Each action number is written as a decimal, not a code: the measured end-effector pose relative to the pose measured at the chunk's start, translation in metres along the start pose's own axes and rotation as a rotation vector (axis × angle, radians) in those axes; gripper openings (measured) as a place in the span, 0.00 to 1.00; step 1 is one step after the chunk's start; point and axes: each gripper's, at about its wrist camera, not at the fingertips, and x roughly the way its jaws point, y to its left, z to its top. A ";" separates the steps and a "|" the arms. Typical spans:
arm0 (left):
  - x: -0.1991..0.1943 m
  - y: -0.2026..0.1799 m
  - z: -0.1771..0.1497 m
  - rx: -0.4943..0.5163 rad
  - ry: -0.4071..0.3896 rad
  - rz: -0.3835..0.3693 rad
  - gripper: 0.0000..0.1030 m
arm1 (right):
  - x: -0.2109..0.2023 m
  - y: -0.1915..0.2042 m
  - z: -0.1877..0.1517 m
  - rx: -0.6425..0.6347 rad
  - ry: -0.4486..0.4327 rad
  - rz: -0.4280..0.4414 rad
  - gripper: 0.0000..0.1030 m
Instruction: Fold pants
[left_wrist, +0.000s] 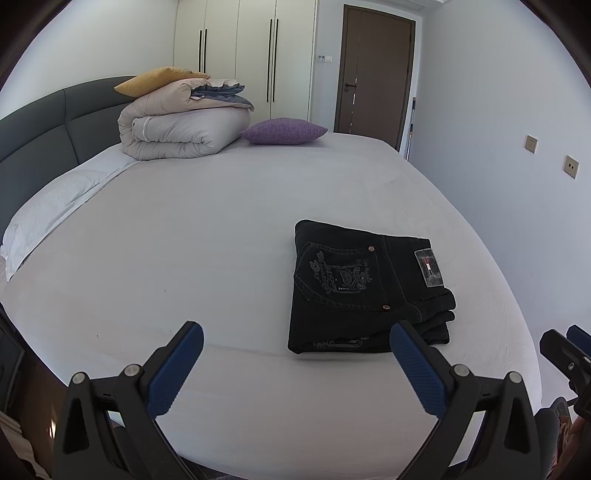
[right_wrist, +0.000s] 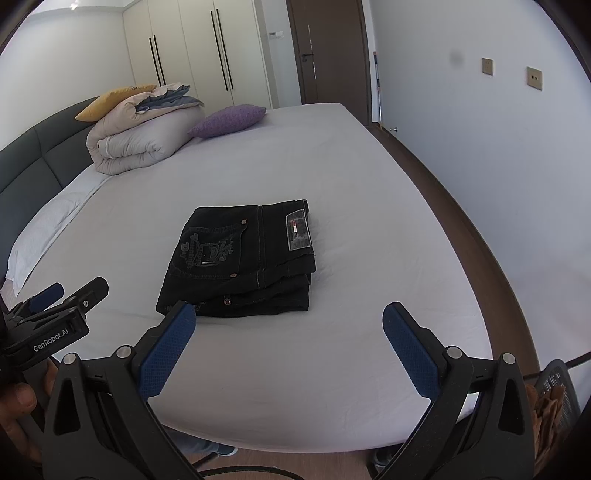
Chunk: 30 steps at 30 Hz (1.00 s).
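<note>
Black denim pants (right_wrist: 240, 258) lie folded into a compact rectangular stack on the bed (right_wrist: 332, 166), toward its near edge, on the pale sheet. The back pocket with embroidered emblem and the waistband patch face upward. Left gripper (left_wrist: 295, 362): jaws spread wide, empty, held above the near edge of the bed, with the pants just ahead and to the right of centre. Right gripper (right_wrist: 290, 336): jaws spread wide, empty, with the pants just ahead and to the left of centre. Neither gripper touches the fabric. At the headboard end rest a rolled beige duvet (left_wrist: 184, 129), a yellow cushion (left_wrist: 159, 79) on top of it, and a purple cushion (left_wrist: 282, 131) beside it. A hand (right_wrist: 18, 406), apparently holding the left gripper, appears at the lower left of the right wrist view.
</note>
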 end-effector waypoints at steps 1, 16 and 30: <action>0.000 0.000 0.000 0.000 -0.001 0.000 1.00 | 0.001 0.001 -0.001 0.000 0.001 0.000 1.00; 0.000 0.000 0.000 0.001 -0.001 0.000 1.00 | 0.004 0.001 -0.003 0.000 0.002 0.001 1.00; 0.000 0.001 -0.001 -0.002 0.001 0.000 1.00 | 0.007 0.002 -0.005 0.002 0.008 0.001 1.00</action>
